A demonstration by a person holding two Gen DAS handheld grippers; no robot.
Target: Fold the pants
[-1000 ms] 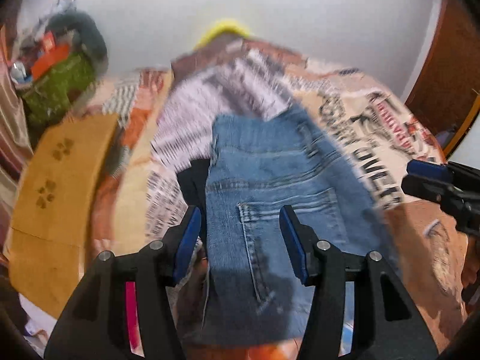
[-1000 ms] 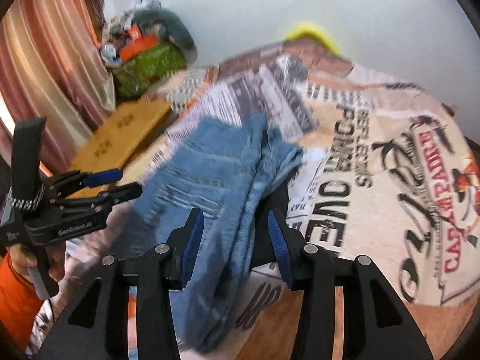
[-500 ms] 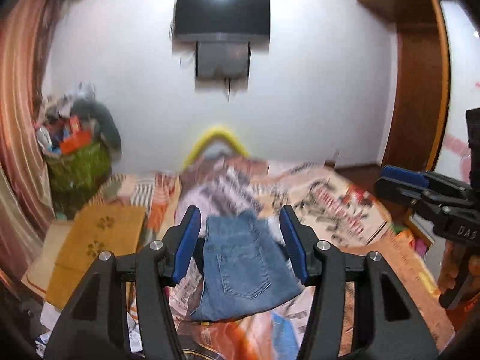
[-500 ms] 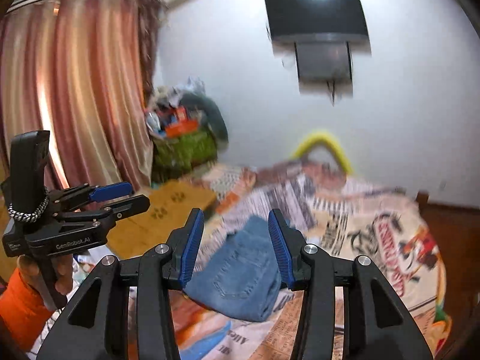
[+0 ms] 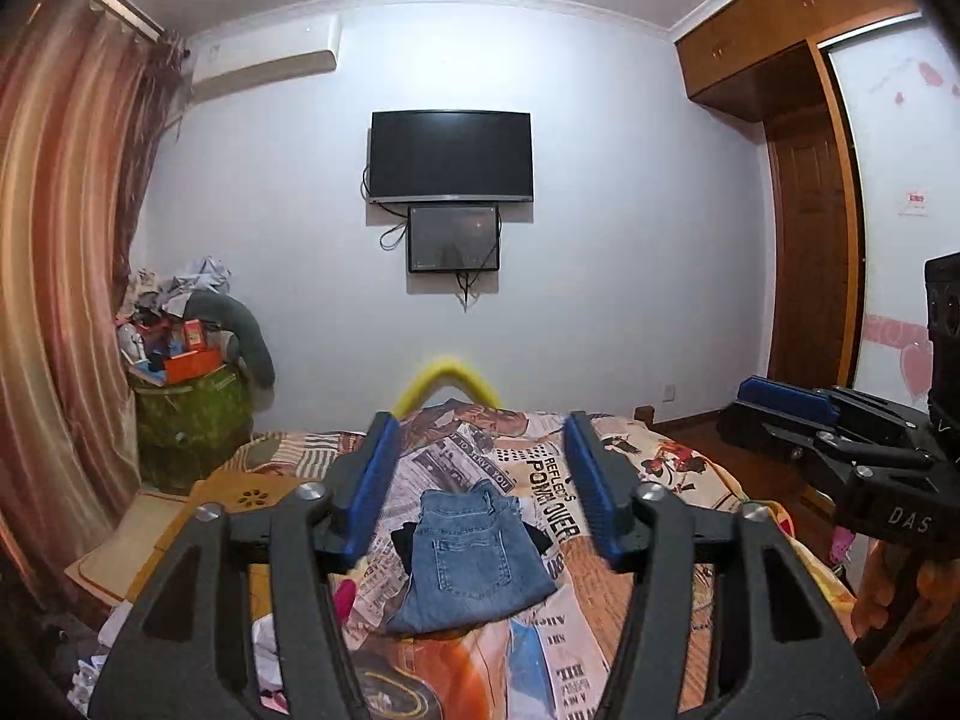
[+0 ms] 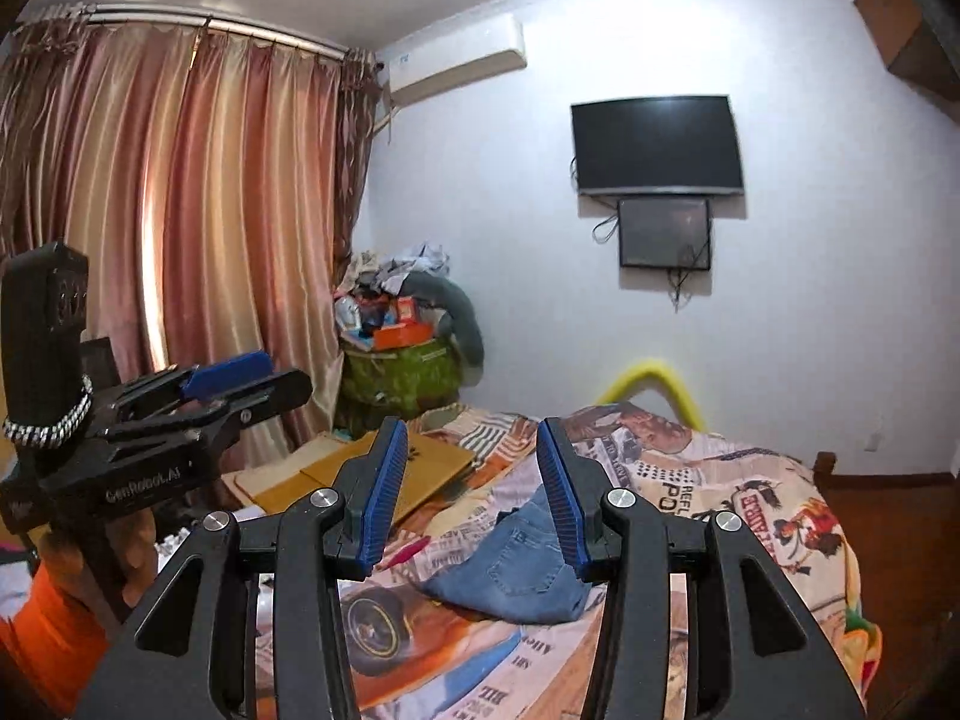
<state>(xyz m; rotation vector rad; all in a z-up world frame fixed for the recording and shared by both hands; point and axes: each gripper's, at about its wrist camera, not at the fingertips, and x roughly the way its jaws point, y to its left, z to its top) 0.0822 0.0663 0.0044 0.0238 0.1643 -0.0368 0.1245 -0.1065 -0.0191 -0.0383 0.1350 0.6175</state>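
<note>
Jeans (image 5: 474, 558) lie folded in compact rectangle mid-bed (image 5: 672, 468), toward near edge. Left gripper (image 5: 480, 501) jaws wide apart, empty, well above. Right gripper (image 6: 471, 495) likewise spread, empty. Folding looks complete; nothing visibly left.

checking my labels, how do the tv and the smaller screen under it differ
The tv is the wider and larger of the two; the smaller screen is narrower and hangs directly below it. The tv face looks plain black, while the smaller screen shows faint reddish reflections. Cables loop out beside and below the smaller screen; one short loop shows at the tv's left edge. Both are dark, apparently switched off, and mounted on the same white wall.
</note>
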